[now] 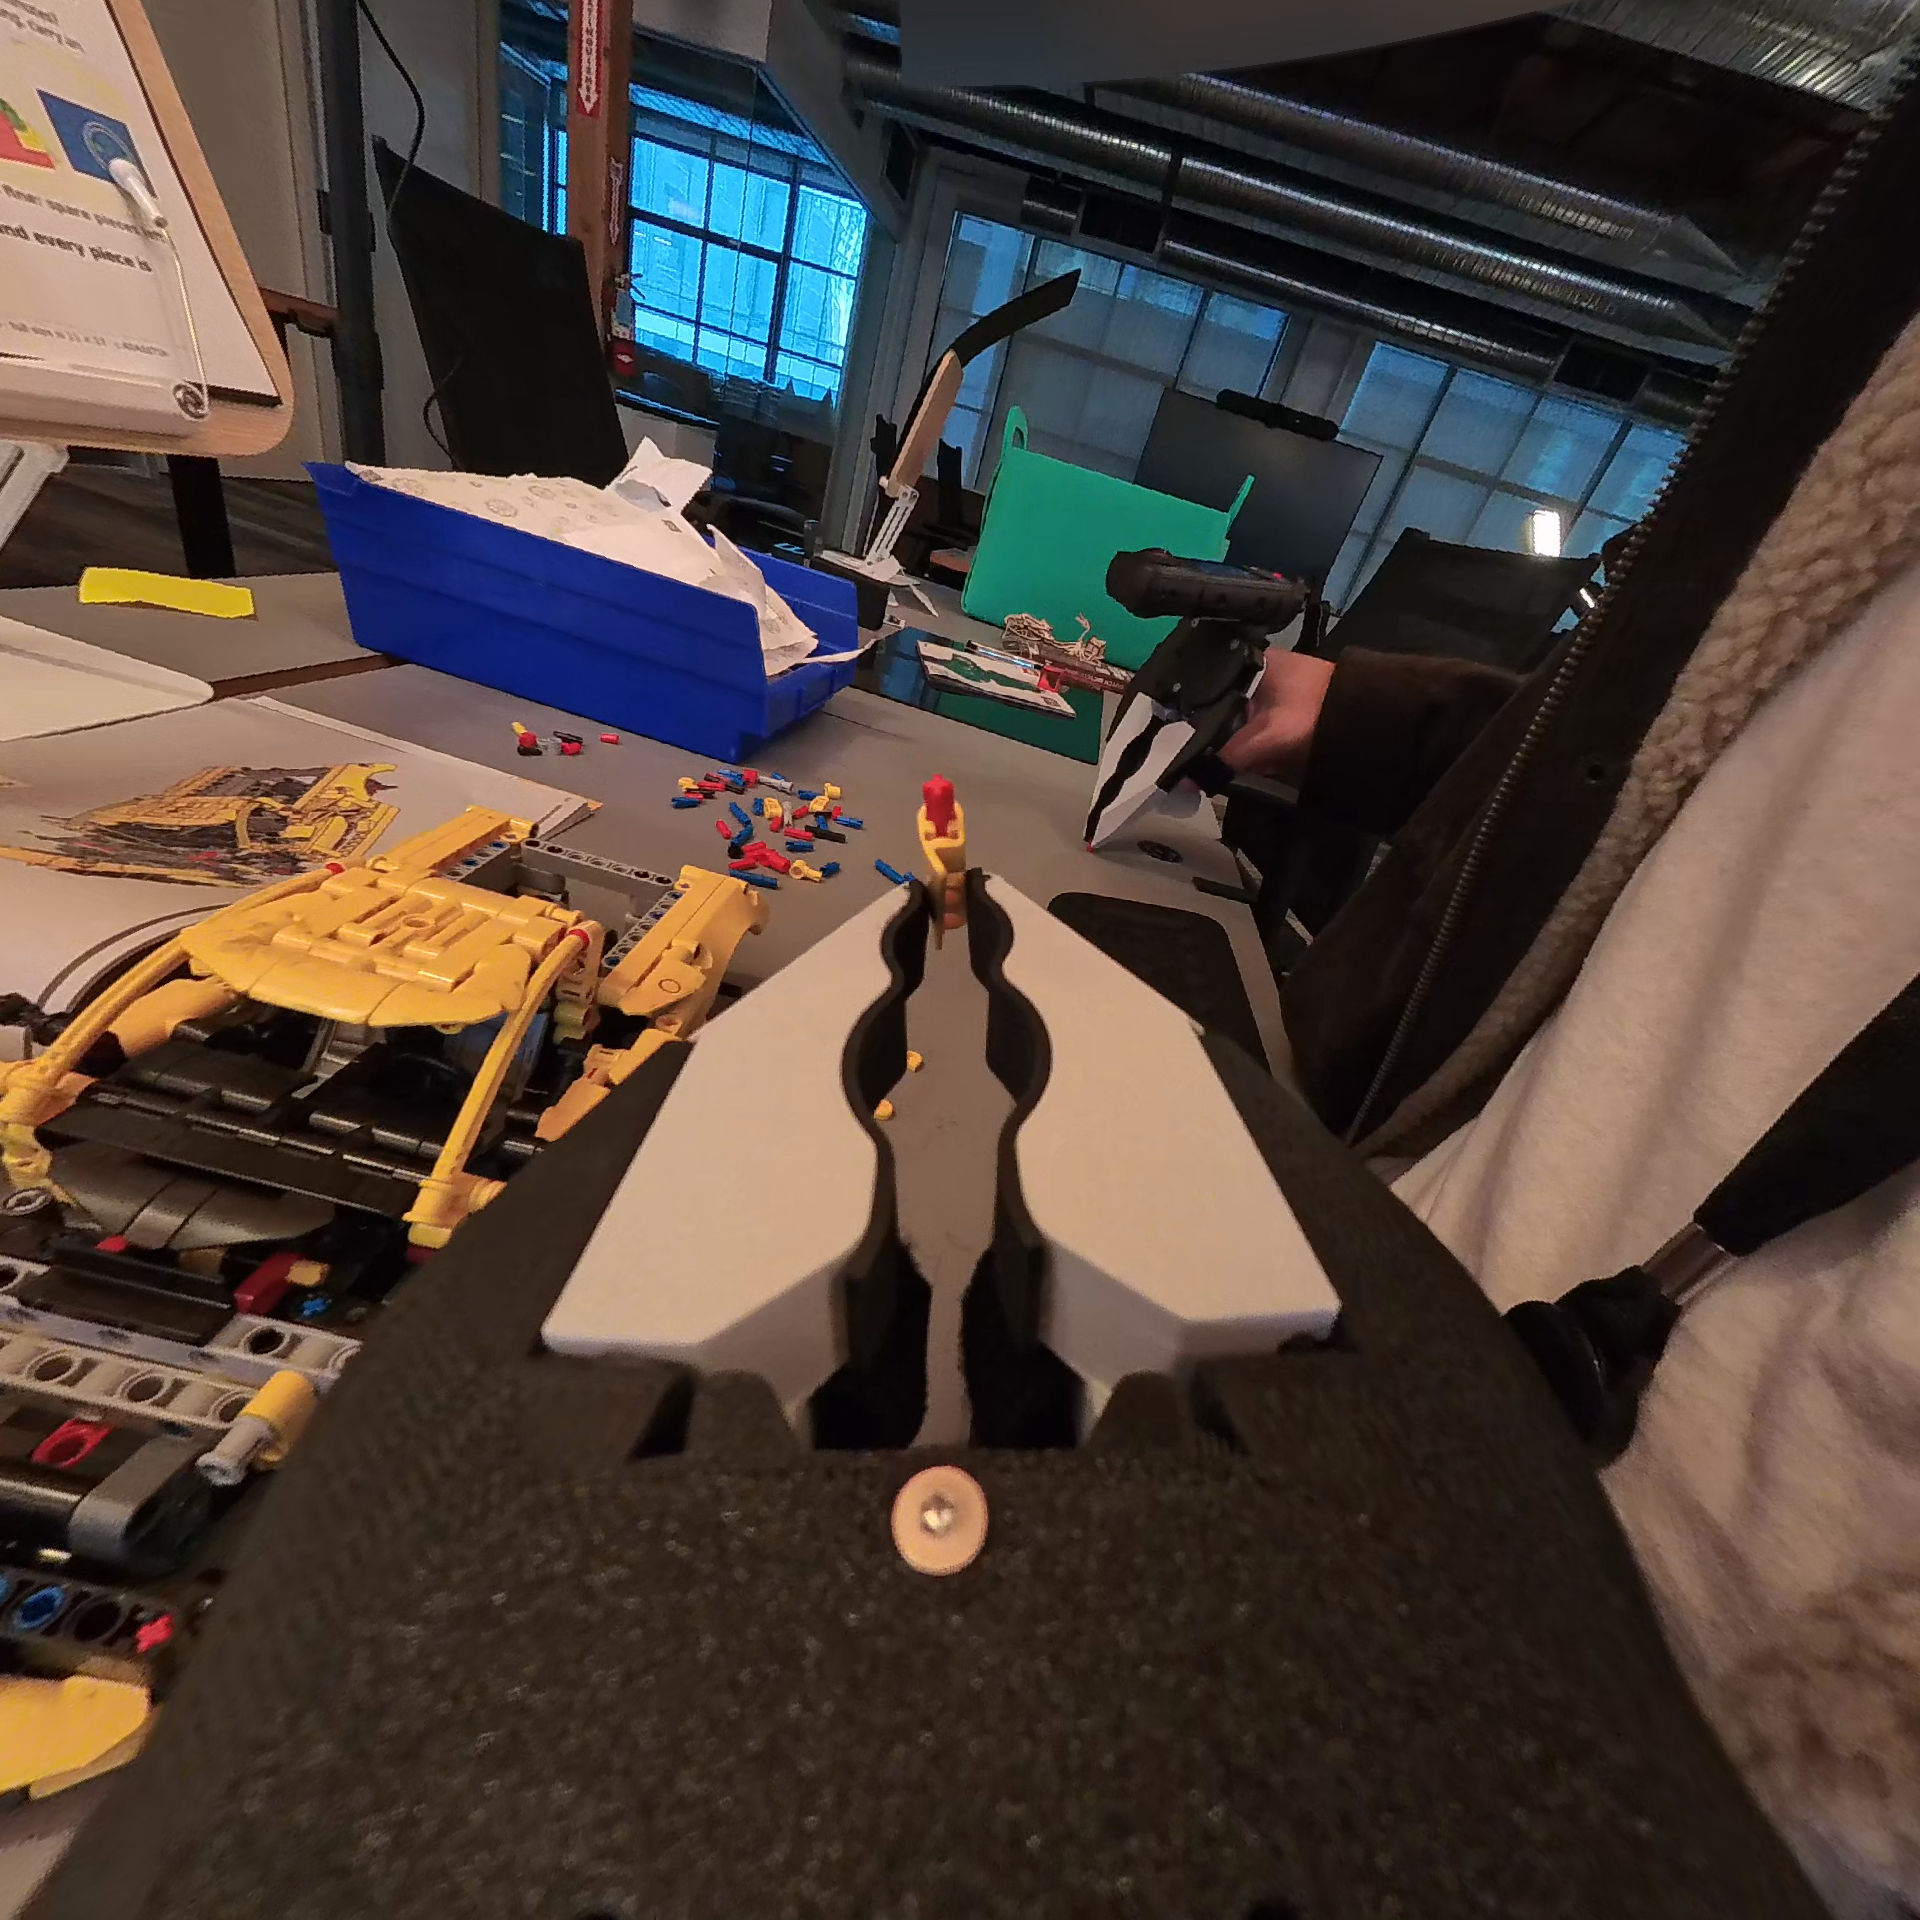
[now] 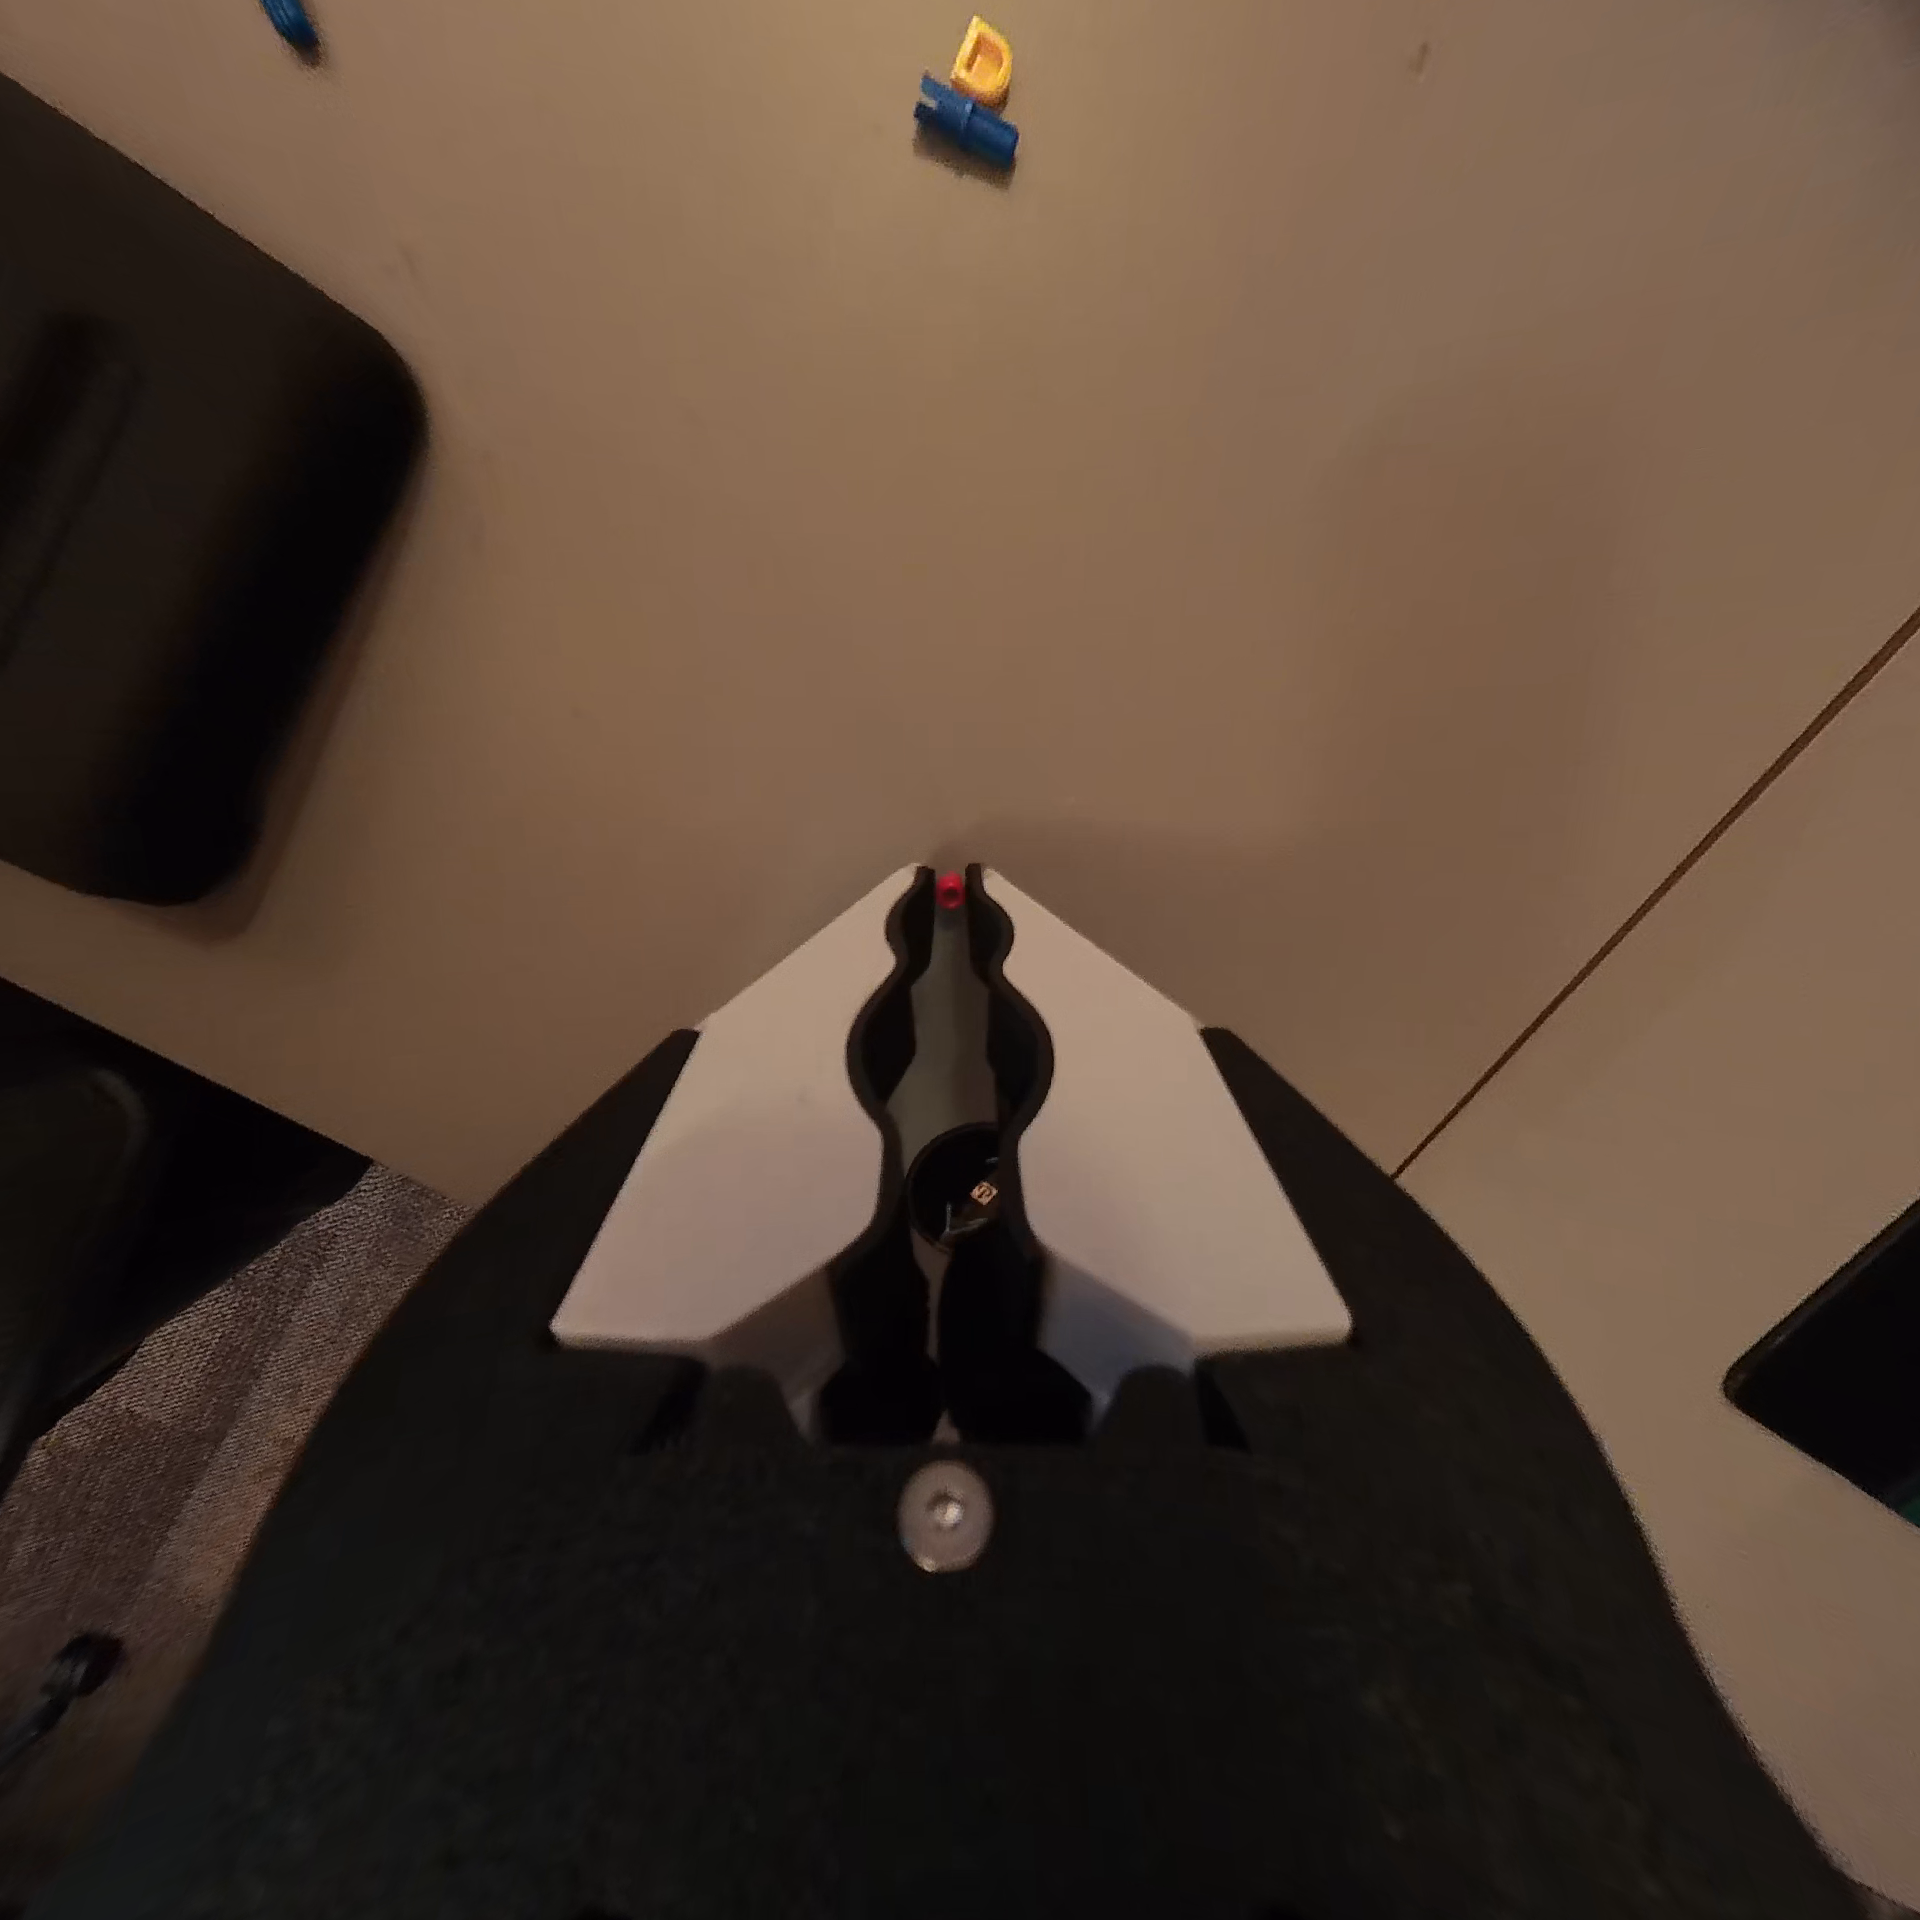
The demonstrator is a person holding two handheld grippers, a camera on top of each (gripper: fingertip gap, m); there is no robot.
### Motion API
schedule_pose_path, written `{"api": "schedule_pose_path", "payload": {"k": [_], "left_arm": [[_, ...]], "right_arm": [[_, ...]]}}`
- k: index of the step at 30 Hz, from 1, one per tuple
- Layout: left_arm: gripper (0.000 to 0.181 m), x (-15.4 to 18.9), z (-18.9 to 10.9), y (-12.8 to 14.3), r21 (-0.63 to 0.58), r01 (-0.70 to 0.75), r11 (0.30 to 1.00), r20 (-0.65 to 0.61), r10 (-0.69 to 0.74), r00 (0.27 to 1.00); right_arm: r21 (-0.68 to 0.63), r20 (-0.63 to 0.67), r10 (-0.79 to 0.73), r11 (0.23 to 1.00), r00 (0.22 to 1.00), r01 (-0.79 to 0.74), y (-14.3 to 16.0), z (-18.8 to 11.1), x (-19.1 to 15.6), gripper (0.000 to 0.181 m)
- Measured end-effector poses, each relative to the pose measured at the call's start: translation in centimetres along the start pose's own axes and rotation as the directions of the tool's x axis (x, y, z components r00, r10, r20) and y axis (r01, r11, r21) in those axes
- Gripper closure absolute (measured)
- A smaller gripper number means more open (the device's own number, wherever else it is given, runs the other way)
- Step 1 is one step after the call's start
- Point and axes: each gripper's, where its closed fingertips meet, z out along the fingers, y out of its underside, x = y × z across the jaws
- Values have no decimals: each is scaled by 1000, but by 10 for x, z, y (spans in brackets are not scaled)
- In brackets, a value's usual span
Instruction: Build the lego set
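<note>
My left gripper (image 1: pixel 943 896) is shut on a small yellow lego piece (image 1: pixel 943 854) with a red pin (image 1: pixel 938 802) stuck in its top, held above the grey table (image 1: pixel 997 790). The yellow lego vehicle (image 1: pixel 395 997) lies to its left. A scatter of loose red, blue, black and yellow pins (image 1: pixel 769 816) lies beyond. My right gripper (image 2: pixel 947 883) points down at the table, tips on the surface, shut on a small red pin (image 2: pixel 948 890). It also shows in the left wrist view (image 1: pixel 1117 821) at the right, held by a hand (image 1: pixel 1283 707).
A blue bin (image 1: pixel 582 623) with crumpled paper bags stands at the back. An instruction sheet (image 1: pixel 208 810) lies under the vehicle. A black pad (image 2: pixel 156 582) lies left of my right gripper. A blue pin (image 2: pixel 966 125) and a yellow piece (image 2: pixel 982 57) lie ahead. A person's jacket (image 1: pixel 1662 935) fills the right. The gap from one gripper's tips to the other's is roughly 40 cm.
</note>
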Motion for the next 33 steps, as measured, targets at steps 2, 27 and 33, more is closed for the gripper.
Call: {"api": "schedule_pose_path", "payload": {"k": [2,27,33], "left_arm": [[174,0,0,0,-1,-1,1000,-2,1,1000],[174,23,-3,-17,107,-188,976,-44,194,980],[174,24,-3,-17,112,-177,978,-56,184,981]], "right_arm": [[-4,-4,-3,1000,1000,3,1,0,1,177],[730,511,-515,683,689,-31,-295,-87,-295,178],[731,519,-513,681,684,-44,-295,-86,-296,178]]}}
